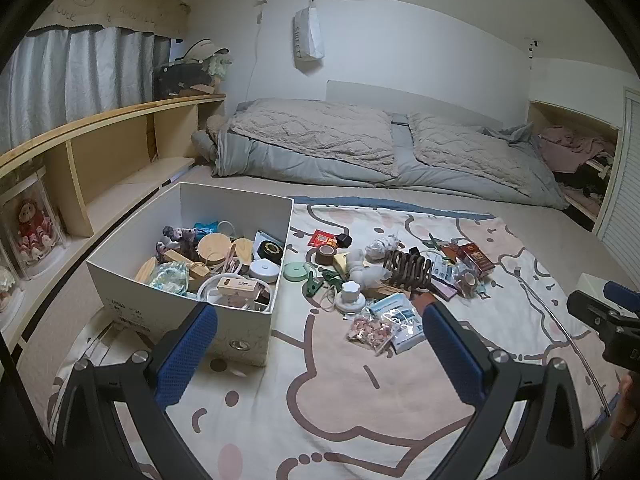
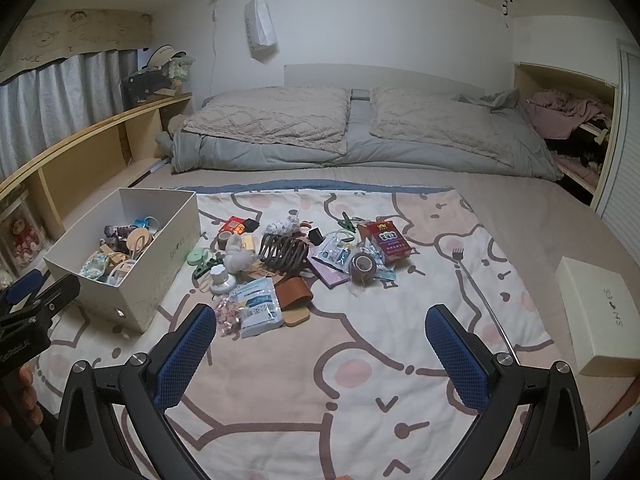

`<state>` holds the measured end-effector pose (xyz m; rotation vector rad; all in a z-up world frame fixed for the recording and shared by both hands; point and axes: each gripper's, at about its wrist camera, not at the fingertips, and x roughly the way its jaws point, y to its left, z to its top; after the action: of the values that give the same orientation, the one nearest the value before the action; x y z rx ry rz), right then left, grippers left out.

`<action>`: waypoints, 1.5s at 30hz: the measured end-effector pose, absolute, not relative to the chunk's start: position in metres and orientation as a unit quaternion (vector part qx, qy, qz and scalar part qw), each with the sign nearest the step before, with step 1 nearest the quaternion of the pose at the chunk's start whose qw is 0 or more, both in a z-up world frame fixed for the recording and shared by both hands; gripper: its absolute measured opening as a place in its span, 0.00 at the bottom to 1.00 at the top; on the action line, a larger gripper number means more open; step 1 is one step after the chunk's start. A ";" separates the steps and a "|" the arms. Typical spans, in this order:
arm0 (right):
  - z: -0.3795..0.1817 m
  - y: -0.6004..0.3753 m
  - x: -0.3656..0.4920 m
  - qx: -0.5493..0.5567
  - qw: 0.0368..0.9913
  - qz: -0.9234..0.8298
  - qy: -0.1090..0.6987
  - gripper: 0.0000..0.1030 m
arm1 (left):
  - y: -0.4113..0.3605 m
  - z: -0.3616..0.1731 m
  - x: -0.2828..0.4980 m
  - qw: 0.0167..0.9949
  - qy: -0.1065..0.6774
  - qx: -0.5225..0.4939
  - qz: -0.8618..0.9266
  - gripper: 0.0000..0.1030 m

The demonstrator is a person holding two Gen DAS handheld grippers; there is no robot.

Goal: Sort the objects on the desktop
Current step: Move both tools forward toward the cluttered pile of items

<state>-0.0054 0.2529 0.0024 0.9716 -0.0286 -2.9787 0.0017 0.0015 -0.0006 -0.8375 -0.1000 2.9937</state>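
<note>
Scattered in a loose pile mid-blanket: tape rolls, green clips, red carton, brown wavy rack, packets. Open white box near left edge, already part-filled with wooden pieces.

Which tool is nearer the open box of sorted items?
Left. The left tool hangs just in front of the open box; the right tool sits off to the box's right, facing the loose pile.

- The left gripper shows only partly at the left edge of the right wrist view, its jaws cut off.
- The white box's near wall hides the lowest things inside.
- Print on the white packet is too small to read.
- The blanket's near edge lies behind the gripper frame.
</note>
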 end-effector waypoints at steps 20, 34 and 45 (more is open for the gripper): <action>-0.003 0.254 -0.010 0.319 0.012 -0.947 -0.015 1.00 | 0.005 -0.002 0.002 0.012 -0.018 -0.264 0.964 1.00; -0.023 0.259 -0.027 0.347 0.024 -0.937 -0.022 1.00 | 0.008 -0.015 -0.012 0.027 -0.019 -0.302 0.953 1.00; -0.047 0.269 -0.045 0.375 0.028 -0.926 -0.034 1.00 | 0.033 -0.041 -0.029 0.039 0.019 -0.355 0.934 1.00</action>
<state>-0.0449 0.2688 -0.0474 1.1563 -0.1057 -2.8586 -0.0290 0.0327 -0.0415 -1.0885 0.0588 2.8624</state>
